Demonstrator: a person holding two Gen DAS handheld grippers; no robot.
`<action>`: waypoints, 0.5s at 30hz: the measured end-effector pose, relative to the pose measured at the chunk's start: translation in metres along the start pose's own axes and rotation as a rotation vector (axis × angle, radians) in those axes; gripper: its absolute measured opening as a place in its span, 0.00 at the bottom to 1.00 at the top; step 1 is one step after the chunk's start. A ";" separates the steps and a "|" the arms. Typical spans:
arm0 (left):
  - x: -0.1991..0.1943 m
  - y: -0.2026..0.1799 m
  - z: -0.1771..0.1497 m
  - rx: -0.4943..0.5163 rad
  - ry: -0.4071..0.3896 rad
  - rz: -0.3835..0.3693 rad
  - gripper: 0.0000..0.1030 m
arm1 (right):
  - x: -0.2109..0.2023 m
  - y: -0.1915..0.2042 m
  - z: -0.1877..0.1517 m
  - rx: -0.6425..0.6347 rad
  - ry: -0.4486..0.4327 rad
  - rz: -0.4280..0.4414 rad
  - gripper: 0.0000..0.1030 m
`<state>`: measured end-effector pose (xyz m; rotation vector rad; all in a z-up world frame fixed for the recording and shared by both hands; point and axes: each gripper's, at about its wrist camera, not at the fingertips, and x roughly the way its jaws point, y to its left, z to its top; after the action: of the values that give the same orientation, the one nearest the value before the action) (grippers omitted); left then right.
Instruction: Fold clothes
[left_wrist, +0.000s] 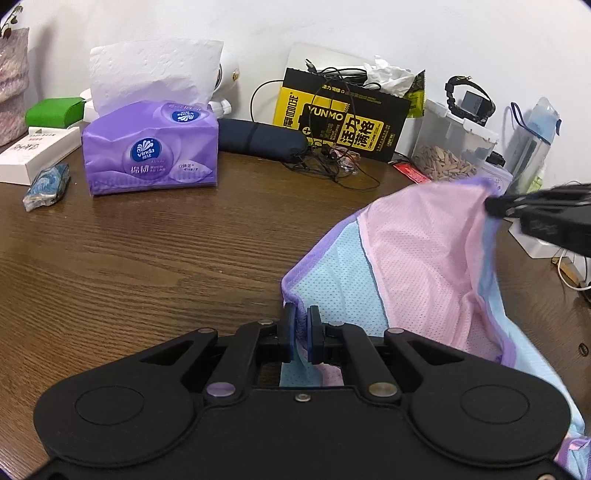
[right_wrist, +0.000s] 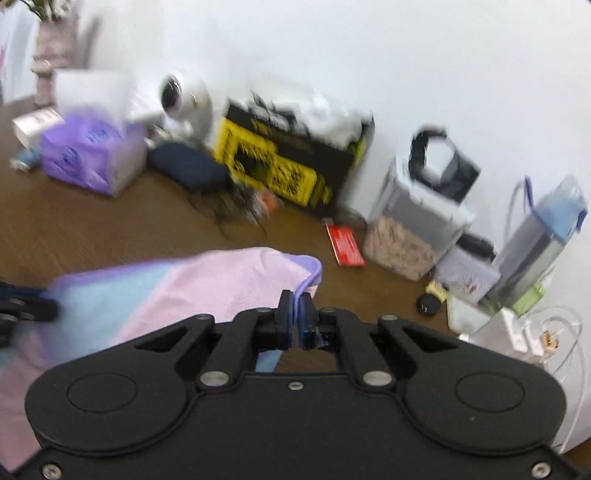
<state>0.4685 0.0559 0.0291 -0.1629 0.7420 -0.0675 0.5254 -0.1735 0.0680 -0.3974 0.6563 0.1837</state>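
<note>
A pink and light-blue mesh garment (left_wrist: 417, 266) with purple trim is held up over the wooden table (left_wrist: 147, 251). My left gripper (left_wrist: 302, 317) is shut on its purple edge at one corner. My right gripper (right_wrist: 295, 308) is shut on the purple trim at another corner of the garment (right_wrist: 207, 288); it also shows in the left wrist view (left_wrist: 493, 206) at the right, pinching the upper corner. The left gripper's black body shows at the left edge of the right wrist view (right_wrist: 22, 306). The right wrist view is blurred.
Along the wall stand a purple tissue pack (left_wrist: 151, 147), a dark pouch (left_wrist: 262, 138), a yellow-black box (left_wrist: 343, 118) with tangled cables (left_wrist: 332, 166), a clear container of seeds (left_wrist: 450, 147), a water bottle (left_wrist: 535, 140) and a white camera (right_wrist: 184, 99). A red packet (right_wrist: 345, 245) lies nearby.
</note>
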 end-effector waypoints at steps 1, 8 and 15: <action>0.000 -0.001 0.000 0.004 0.000 0.000 0.06 | 0.015 -0.005 -0.003 0.004 0.034 -0.041 0.18; 0.001 -0.001 0.000 0.005 -0.003 -0.004 0.06 | -0.011 -0.047 -0.020 0.199 0.013 0.025 0.38; 0.001 -0.004 0.000 0.017 -0.008 0.003 0.06 | -0.056 -0.038 -0.064 0.183 0.059 0.226 0.37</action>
<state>0.4692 0.0523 0.0288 -0.1456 0.7330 -0.0703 0.4565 -0.2370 0.0681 -0.1521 0.7698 0.3250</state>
